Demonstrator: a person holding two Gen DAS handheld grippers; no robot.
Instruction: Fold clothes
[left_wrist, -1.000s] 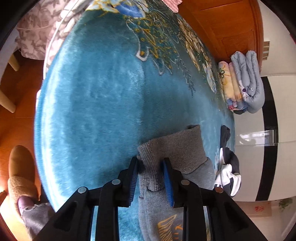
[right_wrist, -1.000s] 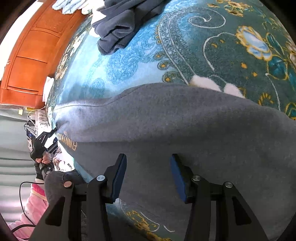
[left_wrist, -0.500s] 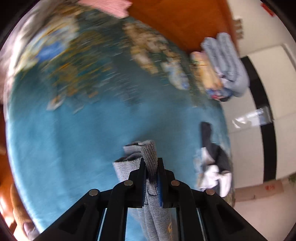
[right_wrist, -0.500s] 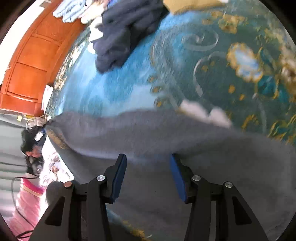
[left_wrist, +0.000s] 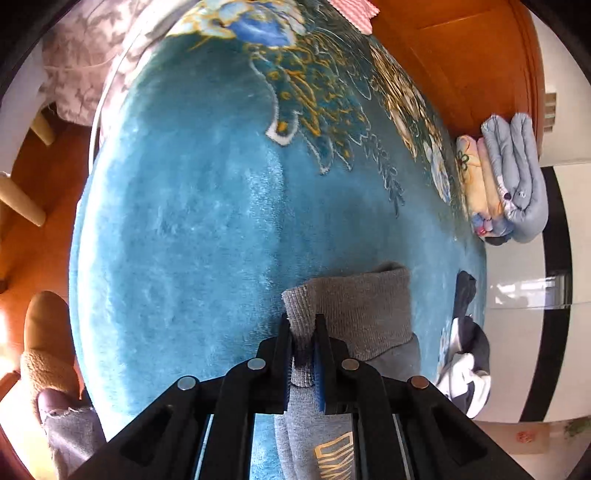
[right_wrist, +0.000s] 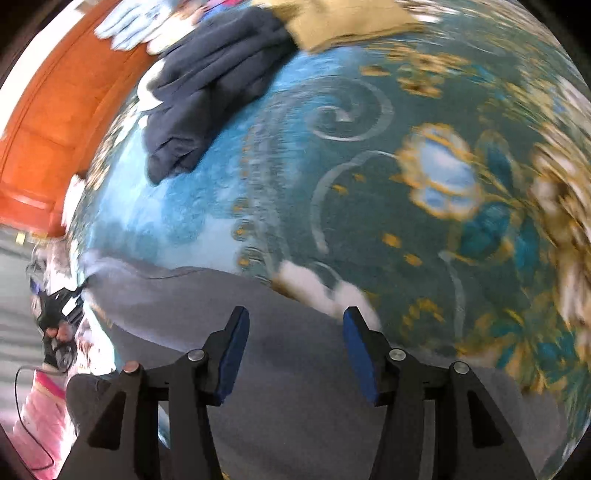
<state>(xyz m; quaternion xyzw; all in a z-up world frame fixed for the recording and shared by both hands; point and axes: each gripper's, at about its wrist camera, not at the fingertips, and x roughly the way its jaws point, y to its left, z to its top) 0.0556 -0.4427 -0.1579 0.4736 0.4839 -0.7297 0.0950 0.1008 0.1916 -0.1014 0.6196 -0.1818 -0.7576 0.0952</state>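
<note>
The left hand-held gripper (left_wrist: 302, 345), open a second ago, now pinches the grey sweatshirt's ribbed cuff (left_wrist: 347, 306) at lower centre, ready to fold, while the right hand-held gripper (right_wrist: 293, 349) hovers agape.

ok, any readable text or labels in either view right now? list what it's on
Gold print on the grey sweatshirt, left wrist view: cut off behind the left gripper, unreadable.
Red mark on the cardboard box, lower right of the same view: too small to read.
Right wrist view: motion-blurred; the gold print at the sweatshirt's left edge is a smear, no legible text.
Nothing else lettered shows on the blue rug or the folded bedding.
</note>
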